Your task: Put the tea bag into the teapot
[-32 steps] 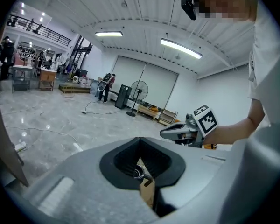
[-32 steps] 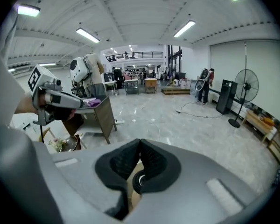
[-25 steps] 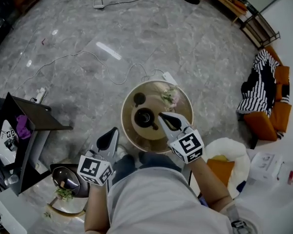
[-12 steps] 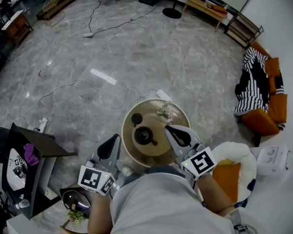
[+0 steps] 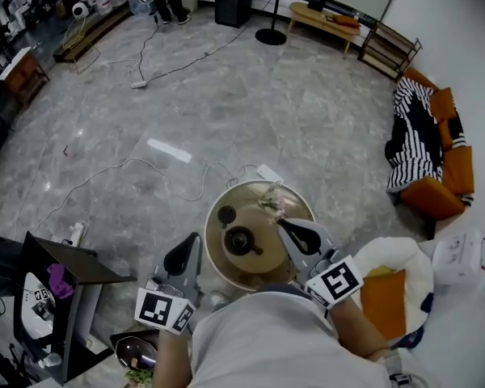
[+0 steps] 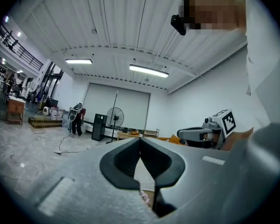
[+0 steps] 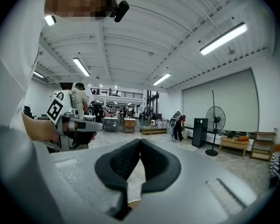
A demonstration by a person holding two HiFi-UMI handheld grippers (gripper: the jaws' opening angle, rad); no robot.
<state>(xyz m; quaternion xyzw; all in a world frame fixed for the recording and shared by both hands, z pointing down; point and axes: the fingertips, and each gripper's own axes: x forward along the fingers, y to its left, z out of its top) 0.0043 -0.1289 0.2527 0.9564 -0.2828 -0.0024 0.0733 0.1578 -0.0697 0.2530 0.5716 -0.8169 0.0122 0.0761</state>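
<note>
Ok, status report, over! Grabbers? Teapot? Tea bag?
Left gripper shut, empty, off the near-left edge of the round table. Right gripper shut, empty, beside the teapot. Tea bag not made out. Nothing over the teapot, over.

Right tool (image 7: 140, 140), jaws together, empty

Left gripper (image 5: 194, 239), right gripper (image 5: 281, 225) (jaws together)

I get bright, even light from ceiling strip lights (image 6: 148, 70); pale glare streaks the glossy floor (image 5: 166, 149). Both gripper views bend hard, with black corners.
</note>
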